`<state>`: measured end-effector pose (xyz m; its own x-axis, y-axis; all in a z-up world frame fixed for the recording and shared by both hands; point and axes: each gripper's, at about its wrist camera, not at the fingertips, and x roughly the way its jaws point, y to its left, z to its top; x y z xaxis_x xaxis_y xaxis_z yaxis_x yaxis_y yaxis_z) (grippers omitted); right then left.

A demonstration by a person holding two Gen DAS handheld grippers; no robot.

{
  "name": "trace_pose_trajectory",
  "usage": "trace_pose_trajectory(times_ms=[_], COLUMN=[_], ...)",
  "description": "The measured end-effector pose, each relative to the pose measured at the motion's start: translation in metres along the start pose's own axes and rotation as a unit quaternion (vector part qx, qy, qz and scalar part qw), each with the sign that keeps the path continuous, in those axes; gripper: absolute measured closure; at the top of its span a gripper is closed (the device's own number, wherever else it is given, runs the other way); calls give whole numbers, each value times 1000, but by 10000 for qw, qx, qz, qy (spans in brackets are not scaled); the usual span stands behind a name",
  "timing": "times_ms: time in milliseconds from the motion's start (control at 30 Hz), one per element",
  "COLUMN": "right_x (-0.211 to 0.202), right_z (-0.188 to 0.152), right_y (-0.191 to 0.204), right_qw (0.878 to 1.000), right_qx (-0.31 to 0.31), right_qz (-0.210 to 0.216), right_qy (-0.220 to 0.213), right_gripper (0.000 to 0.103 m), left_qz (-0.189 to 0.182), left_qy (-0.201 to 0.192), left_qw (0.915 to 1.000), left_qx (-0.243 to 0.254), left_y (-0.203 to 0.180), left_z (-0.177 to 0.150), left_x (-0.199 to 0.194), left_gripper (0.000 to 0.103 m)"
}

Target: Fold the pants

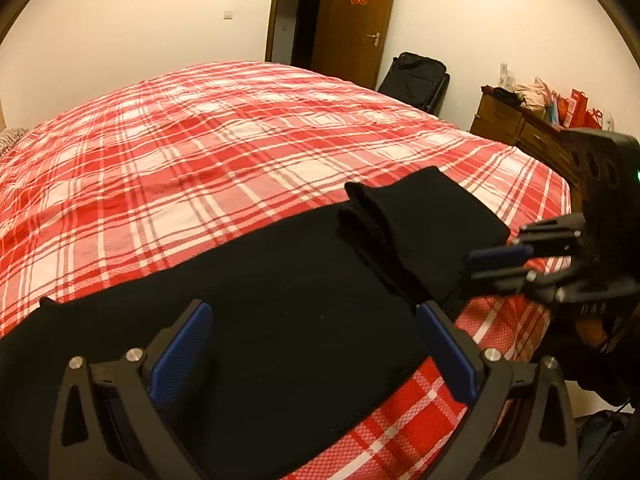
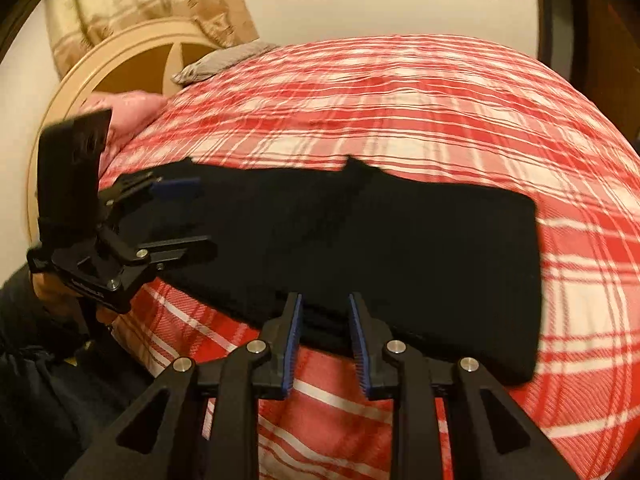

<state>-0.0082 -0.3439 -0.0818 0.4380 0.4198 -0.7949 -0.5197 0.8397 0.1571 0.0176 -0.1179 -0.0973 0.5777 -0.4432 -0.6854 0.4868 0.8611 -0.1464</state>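
Black pants [image 1: 288, 292] lie flat on the red plaid bed, folded lengthwise, with one end folded back over itself [image 1: 424, 216]. They also show in the right wrist view [image 2: 380, 240]. My left gripper [image 1: 316, 320] is wide open just above the pants, touching nothing; it also shows in the right wrist view [image 2: 188, 216]. My right gripper [image 2: 323, 304] is partly open at the near edge of the pants, with the cloth edge between its blue pads [image 2: 294, 332]. It shows in the left wrist view [image 1: 480, 266] at the folded end.
The red plaid bedspread [image 1: 240, 140] covers the whole bed. A wooden dresser [image 1: 520, 128] with bags stands at the right, a black suitcase [image 1: 416, 78] by the door. The round headboard [image 2: 100, 76] and pillows [image 2: 224, 60] are on the left.
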Motion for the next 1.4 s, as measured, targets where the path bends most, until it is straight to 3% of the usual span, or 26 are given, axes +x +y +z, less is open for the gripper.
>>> trace_pose_trajectory(times_ms=[167, 533, 567, 633, 700, 867, 1033, 1067, 1133, 1167, 1200, 1300, 1400], right_x=[15, 33, 35, 34, 29, 11, 15, 19, 23, 24, 22, 3, -18], right_z=[4, 4, 5, 5, 6, 6, -3, -4, -5, -6, -8, -14, -17], right_y=[17, 27, 25, 23, 22, 25, 29, 27, 25, 27, 30, 33, 12], right_qw=[9992, 9958, 9962, 9970, 9976, 9982, 9973, 9977, 9978, 9973, 9963, 9933, 9951], right_qx=[-306, -638, -600, -526, -468, -461, -605, -564, -549, -637, -782, -1146, -901], right_qz=[-251, -634, -614, -557, -504, -361, -401, -355, -357, -303, -226, -93, -277], right_qy=[79, 145, 161, 131, 52, -97, 59, 88, 141, 218, 265, 102, -307], right_gripper=[68, 68, 69, 87, 93, 95, 94, 92, 79, 63, 55, 55, 55], left_qz=[-3, -68, -71, -64, -61, -89, -160, -182, -374, -438, -495, -643, -833], left_qy=[50, 90, 85, 58, 46, 61, 55, 57, 67, 79, 93, 49, 34], left_qw=[9999, 9997, 9997, 9998, 9998, 9997, 9997, 9997, 9992, 9989, 9986, 9978, 9964], left_qx=[-100, -210, -209, -198, -210, -240, -164, -137, -143, -166, -173, -162, -147], left_y=[3, 4, 5, 5, 6, 6, -1, -3, -6, -7, -8, -13, -21], left_z=[-4, -9, -8, -8, -7, -6, -4, -4, -1, 1, 4, 14, 23], left_x=[3, 4, 4, 1, 1, 2, 4, 5, 6, 6, 8, 13, 22], left_gripper=[0, 0, 0, 0, 0, 0, 0, 0, 0, 0, 0, 0, 4])
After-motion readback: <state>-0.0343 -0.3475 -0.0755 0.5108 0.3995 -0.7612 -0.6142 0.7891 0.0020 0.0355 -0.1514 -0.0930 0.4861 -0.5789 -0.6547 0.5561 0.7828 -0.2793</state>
